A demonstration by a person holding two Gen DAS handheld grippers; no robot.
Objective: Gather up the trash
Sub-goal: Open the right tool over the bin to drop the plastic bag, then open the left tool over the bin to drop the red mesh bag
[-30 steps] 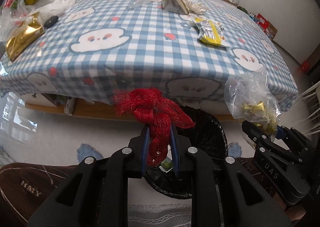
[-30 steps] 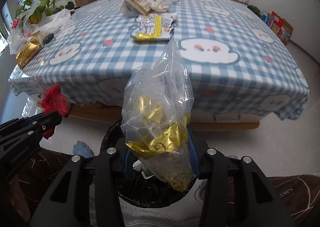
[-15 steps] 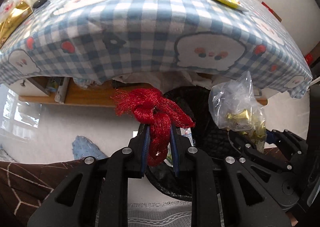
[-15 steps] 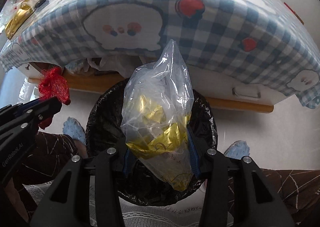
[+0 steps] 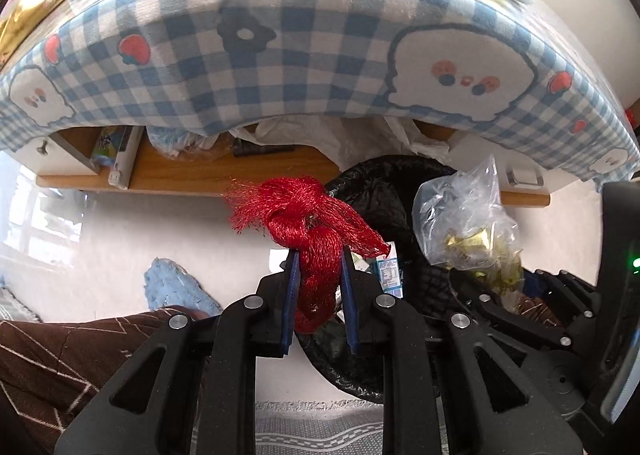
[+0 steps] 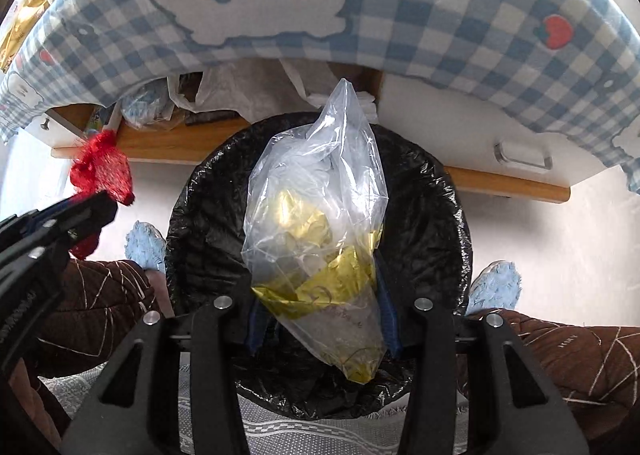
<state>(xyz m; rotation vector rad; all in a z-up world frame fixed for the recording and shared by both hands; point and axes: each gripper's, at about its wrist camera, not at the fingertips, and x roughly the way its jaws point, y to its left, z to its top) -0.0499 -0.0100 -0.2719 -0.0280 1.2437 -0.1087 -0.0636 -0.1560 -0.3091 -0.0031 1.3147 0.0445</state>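
Trash hangs over the black-lined bin [image 6: 424, 215]: the right gripper [image 6: 320, 319] clenches a clear bag [image 6: 316, 191] seemingly of gold wrappers, the left gripper [image 5: 319, 283] grips red mesh [image 5: 308, 211] beside the bin.

Black tongs [image 5: 318, 267] with blue pads, silver screws, brown line-patterned trousers [image 6: 580, 359]

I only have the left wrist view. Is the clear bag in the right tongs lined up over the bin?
Observer: Yes. In the right wrist view the clear plastic bag, gripped in the right tongs, sits in line with the mouth of the black-lined trash bin.
Operator: Anything beside the bin on its far side?
Observer: A blue slipper on the floor, right of the bin.
Operator: And my red mesh?
Observer: The red mesh bundle, held by the left tongs, appears left of the bin's rim, not over the opening.
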